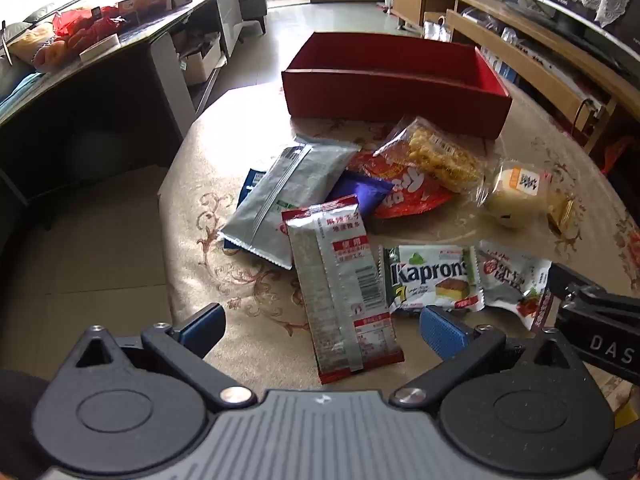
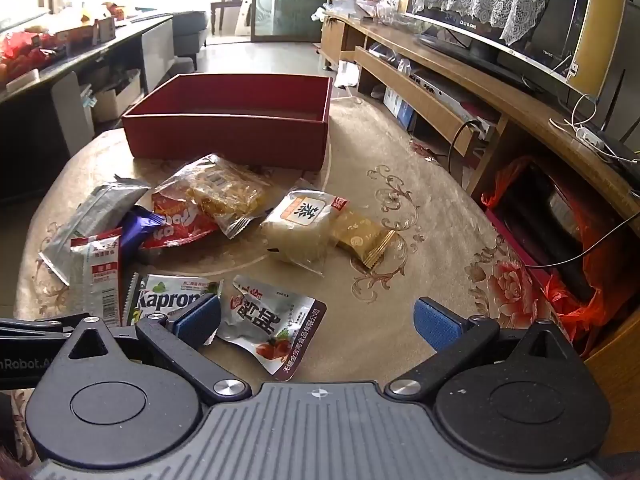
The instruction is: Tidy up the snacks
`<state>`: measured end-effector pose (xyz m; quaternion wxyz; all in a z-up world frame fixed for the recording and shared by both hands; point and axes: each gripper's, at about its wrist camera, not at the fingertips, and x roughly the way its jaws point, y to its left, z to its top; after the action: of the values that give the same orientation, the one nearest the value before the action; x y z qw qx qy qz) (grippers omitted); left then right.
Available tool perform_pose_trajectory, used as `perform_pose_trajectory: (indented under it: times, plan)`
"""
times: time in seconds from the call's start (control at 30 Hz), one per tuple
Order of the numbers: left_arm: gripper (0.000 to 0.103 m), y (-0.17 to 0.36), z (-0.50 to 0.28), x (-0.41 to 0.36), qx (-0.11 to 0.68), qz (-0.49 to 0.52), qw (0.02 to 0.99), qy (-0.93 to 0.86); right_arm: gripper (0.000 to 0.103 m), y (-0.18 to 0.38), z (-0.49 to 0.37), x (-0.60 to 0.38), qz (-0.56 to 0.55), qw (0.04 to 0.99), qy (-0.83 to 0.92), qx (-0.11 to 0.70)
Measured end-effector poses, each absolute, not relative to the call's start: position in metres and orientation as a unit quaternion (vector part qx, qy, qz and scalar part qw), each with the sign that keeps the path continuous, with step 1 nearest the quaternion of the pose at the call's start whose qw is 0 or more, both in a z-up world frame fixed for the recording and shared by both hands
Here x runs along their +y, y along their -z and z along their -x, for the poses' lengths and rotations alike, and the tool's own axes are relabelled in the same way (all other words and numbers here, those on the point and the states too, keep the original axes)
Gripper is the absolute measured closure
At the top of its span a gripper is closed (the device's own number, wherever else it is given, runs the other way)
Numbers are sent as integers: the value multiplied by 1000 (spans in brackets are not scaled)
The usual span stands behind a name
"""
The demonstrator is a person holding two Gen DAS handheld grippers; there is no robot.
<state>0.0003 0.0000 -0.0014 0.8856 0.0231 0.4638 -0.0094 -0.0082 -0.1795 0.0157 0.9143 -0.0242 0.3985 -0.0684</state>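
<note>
Red box (image 1: 394,108) at 12 o'clock empty; both jaws wide, nothing held. Next: grab Kaprons pack (image 1: 430,278).

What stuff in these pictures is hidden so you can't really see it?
- Red box floor: both views, its front wall blocks it.
- Blue packet: left view, mostly under the silver pouch.
- Purple packet: right view, tucked under other snacks.
- Kaprons cake pack: right view, the right claw finger covers its name's end.
</note>
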Motion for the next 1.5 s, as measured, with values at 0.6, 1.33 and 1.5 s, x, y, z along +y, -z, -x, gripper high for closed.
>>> perform_pose_trajectory:
  times: [0.6, 1.33, 1.5]
  plan:
    - [1, 18, -6, -6, 507, -38, 861, -2, 0, -8, 5, -179, 30, 908, 61, 414]
    - [2, 32, -9, -6, 540, -37, 841, -3, 0, 1, 0, -178, 28, 891, 54, 449]
    - [2, 33, -10, -6, 546, -34, 837, -2, 0, 2, 0, -178, 29, 890, 53, 453]
